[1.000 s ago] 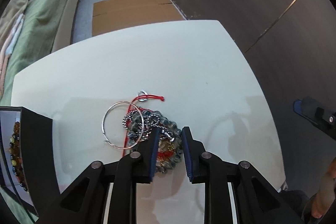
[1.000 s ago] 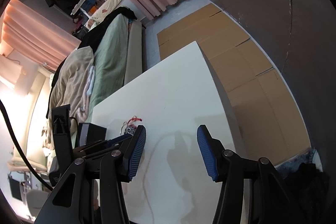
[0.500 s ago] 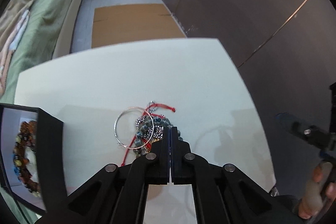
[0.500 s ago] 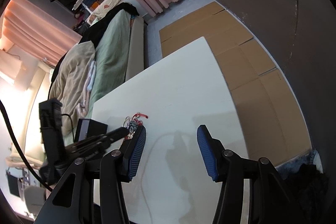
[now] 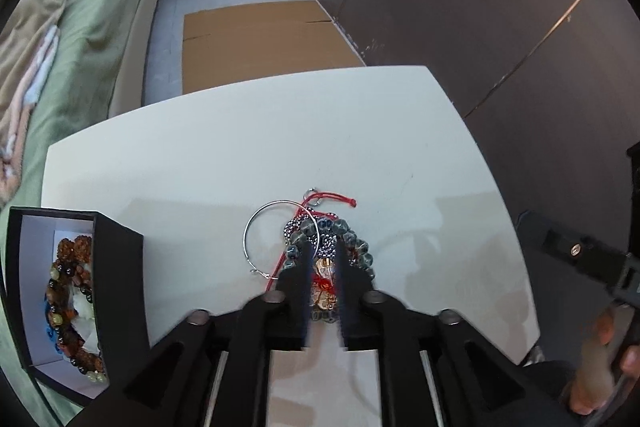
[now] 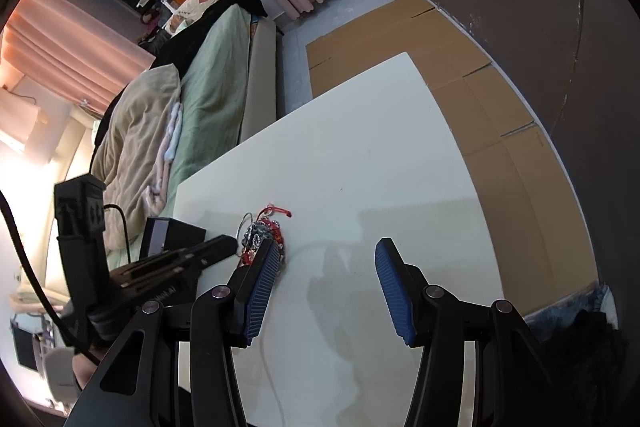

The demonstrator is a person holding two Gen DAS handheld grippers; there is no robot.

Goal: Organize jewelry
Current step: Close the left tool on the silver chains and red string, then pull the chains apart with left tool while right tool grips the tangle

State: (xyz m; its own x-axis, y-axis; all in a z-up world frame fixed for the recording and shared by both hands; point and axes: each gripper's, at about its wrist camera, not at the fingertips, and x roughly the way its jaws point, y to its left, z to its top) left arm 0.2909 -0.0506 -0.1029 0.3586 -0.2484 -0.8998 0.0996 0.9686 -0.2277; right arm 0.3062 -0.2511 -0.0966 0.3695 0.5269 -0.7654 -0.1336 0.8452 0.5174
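Observation:
A tangle of jewelry (image 5: pixel 320 243) lies on the white table (image 5: pixel 240 147): a thin silver hoop (image 5: pixel 256 227), a grey bead bracelet (image 5: pixel 362 247), a red cord (image 5: pixel 332 195) and amber beads. My left gripper (image 5: pixel 323 255) points down onto the pile. Its jaws are opening, and the amber and red beads lie between the blurred fingers without being pressed. From the right wrist view the pile (image 6: pixel 264 231) sits left of my right gripper (image 6: pixel 326 259), which hangs open over bare table with nothing between its blue pads.
An open black box (image 5: pixel 116 267) with several bead bracelets (image 5: pixel 68 307) inside stands at the table's left edge. A bed with green bedding (image 5: pixel 100 27) is beyond it. Flat cardboard (image 5: pixel 260 43) lies on the floor behind the table. A hand (image 5: pixel 600 367) shows at lower right.
The left jaws went from slightly apart to fully shut over the pile, and are now apart again. The jewelry still lies on the table. The right gripper has kept its place.

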